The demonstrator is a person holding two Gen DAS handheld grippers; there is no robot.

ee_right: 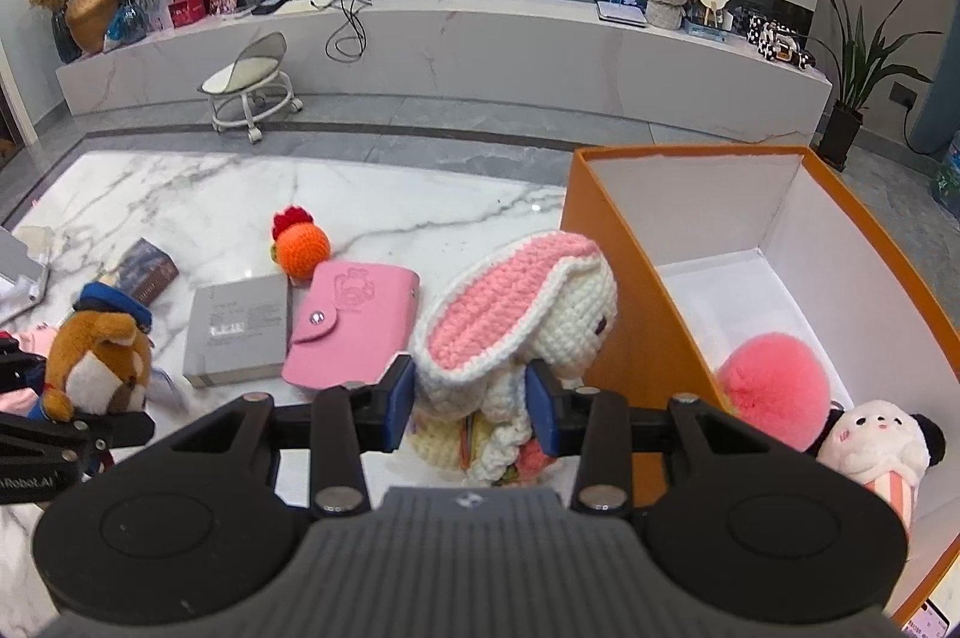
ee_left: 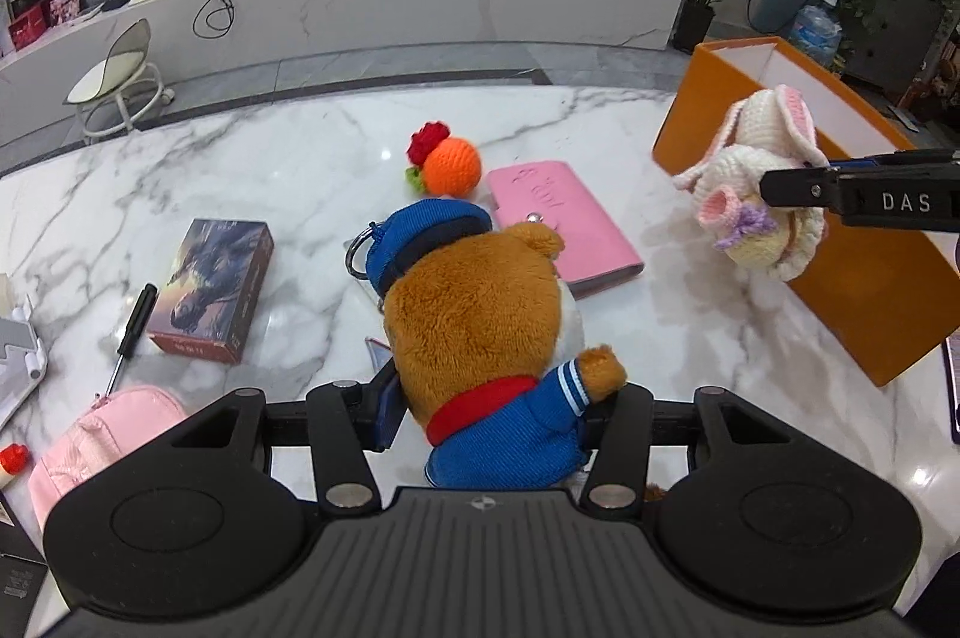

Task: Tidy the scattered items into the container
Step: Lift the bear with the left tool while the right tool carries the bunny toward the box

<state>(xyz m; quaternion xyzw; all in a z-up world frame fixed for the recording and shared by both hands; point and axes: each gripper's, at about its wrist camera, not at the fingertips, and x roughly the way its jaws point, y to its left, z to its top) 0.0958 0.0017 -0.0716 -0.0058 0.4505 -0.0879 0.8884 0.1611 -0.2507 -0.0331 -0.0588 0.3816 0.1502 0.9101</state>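
While the left gripper point(ee_left: 489, 407) is clamped on the teddy bear point(ee_left: 480, 302), jaws about half apart around its body, the right gripper point(ee_right: 471, 398) pinches the knitted rabbit point(ee_right: 516, 320) in narrower jaws, just beside the orange box point(ee_right: 624, 278). Inside the box lie a pink pompom point(ee_right: 774, 386) and a small panda toy point(ee_right: 876, 446). Left of the box, on the marble table point(ee_left: 240, 170), rest a pink wallet point(ee_left: 558, 218) and an orange knitted ball point(ee_left: 450, 164).
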